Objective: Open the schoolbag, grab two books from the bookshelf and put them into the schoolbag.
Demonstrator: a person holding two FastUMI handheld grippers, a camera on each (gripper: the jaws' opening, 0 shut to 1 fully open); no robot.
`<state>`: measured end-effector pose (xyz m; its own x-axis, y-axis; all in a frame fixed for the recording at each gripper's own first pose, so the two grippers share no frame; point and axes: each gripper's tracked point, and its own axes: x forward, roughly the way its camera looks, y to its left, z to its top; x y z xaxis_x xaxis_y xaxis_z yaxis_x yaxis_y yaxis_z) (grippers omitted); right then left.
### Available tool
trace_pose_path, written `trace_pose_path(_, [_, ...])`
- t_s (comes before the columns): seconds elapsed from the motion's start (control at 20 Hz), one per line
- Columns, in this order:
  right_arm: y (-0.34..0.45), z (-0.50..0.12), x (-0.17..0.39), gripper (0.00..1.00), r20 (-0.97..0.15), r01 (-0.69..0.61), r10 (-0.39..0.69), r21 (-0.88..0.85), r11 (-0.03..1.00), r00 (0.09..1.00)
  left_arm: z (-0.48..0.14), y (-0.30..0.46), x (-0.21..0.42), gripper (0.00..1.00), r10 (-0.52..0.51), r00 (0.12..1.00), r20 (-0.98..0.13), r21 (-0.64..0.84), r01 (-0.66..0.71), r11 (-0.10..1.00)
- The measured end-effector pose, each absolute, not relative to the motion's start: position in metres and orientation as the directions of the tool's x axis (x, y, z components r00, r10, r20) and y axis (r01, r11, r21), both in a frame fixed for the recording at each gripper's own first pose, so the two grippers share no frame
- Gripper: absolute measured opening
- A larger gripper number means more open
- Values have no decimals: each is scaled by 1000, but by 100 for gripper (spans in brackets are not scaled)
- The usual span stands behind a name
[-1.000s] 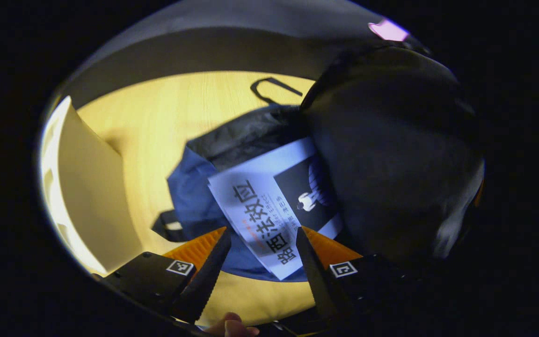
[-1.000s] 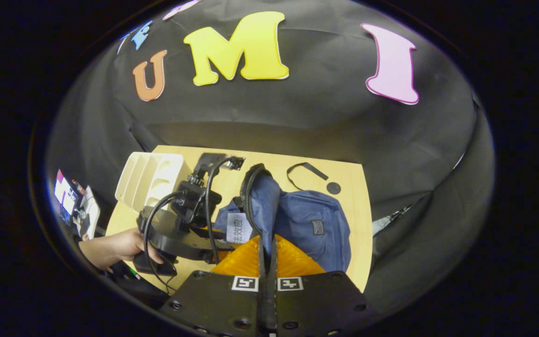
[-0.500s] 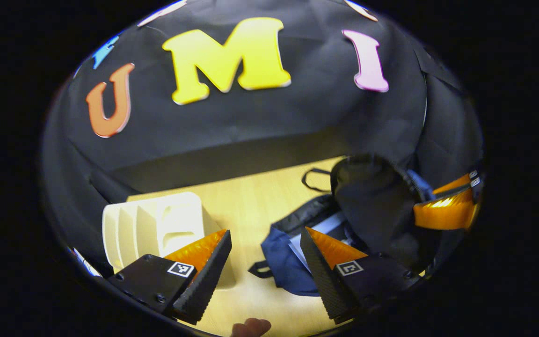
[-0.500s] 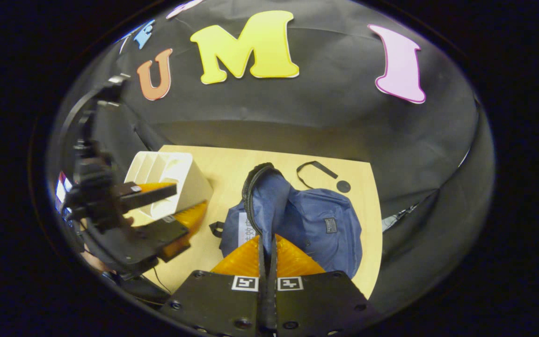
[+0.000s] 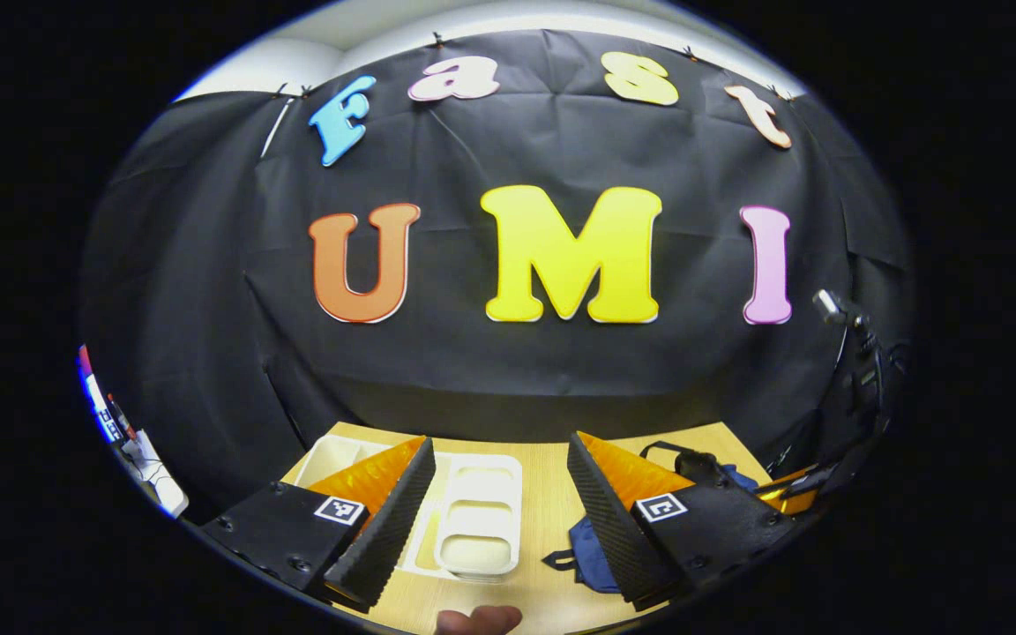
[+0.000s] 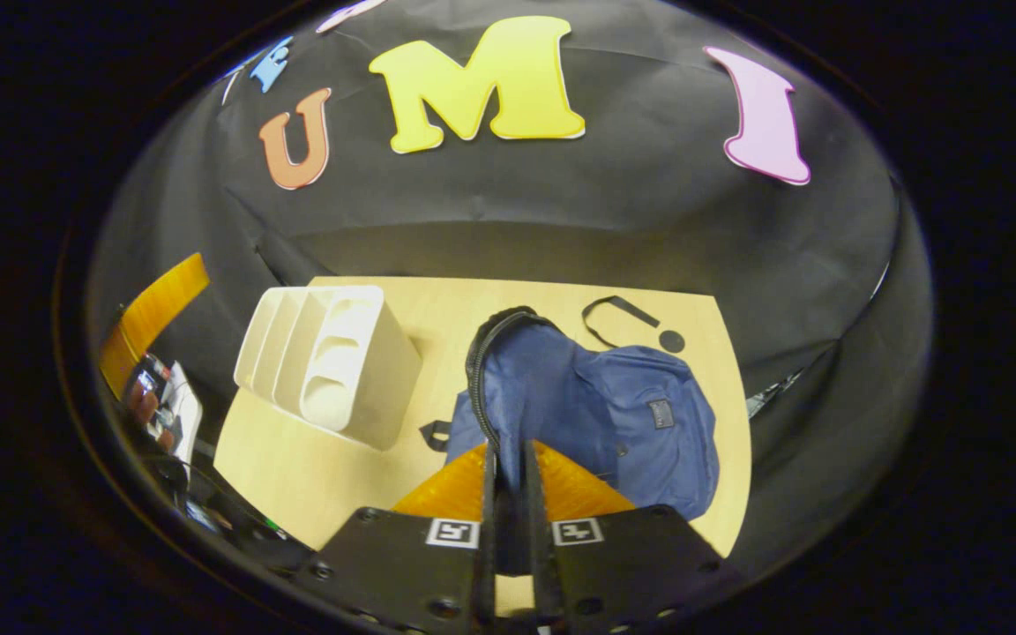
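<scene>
- My right hand-held gripper (image 6: 508, 476) has its fingers drawn almost together, a thin gap between them, pinching the raised edge of the schoolbag's (image 6: 623, 414) opening flap.
- The schoolbag lies on the wooden surface (image 6: 296, 459), on the right half of it in the right gripper view. Its long axis runs across the surface from the lifted, zip-edged mouth (image 6: 486, 353) at the left to its flat body at the right; the mouth stands upright, facing the bookshelf.
- A black strap loop (image 6: 614, 313) lies on the surface just behind the bag.
- The white bookshelf (image 6: 332, 362) stands to the left of the bag, apart from it, its slots running side by side and open at the top.
- My left hand-held gripper (image 5: 495, 511) is wide open with nothing between its fingers, held above the surface; below it lie the bookshelf (image 5: 477, 516) and a corner of the schoolbag (image 5: 592, 560).
</scene>
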<state>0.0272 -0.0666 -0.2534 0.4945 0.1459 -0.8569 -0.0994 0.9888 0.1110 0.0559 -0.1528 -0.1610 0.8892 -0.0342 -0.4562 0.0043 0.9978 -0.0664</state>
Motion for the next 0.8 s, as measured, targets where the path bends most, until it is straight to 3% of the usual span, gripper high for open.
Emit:
trace_pose_path(0.05, [-61,-251,26,25,-853,-91,155,127,988,499,-151,-144,54,95,-27,899,-437,-74,-7,997])
trace_pose_path(0.15, [-53,-246,28,42,-837,-75,151,131,989,527,-135,-127,53,100,-17,918,-396,-77,-15,997])
trace_pose_path(0.2, [-50,-241,28,53,-828,-68,142,125,990,543,-130,-124,51,95,-17,925,-380,-77,-14,997])
trace_pose_path(0.4, [-35,-198,34,96,-730,-44,109,108,993,674,-102,-112,41,95,-25,952,-306,-101,-6,995])
trace_pose_path(0.65, [-28,-111,39,94,-469,-2,18,35,999,883,-66,-98,38,95,-60,978,-198,-82,44,996])
trace_pose_path(0.75, [-26,-81,39,99,-343,32,-40,-30,999,938,-57,-92,34,95,-57,984,-167,-80,44,996])
trace_pose_path(0.8, [-23,-69,35,96,-286,43,-58,-57,997,956,-53,-86,32,96,-51,986,-156,-81,38,996])
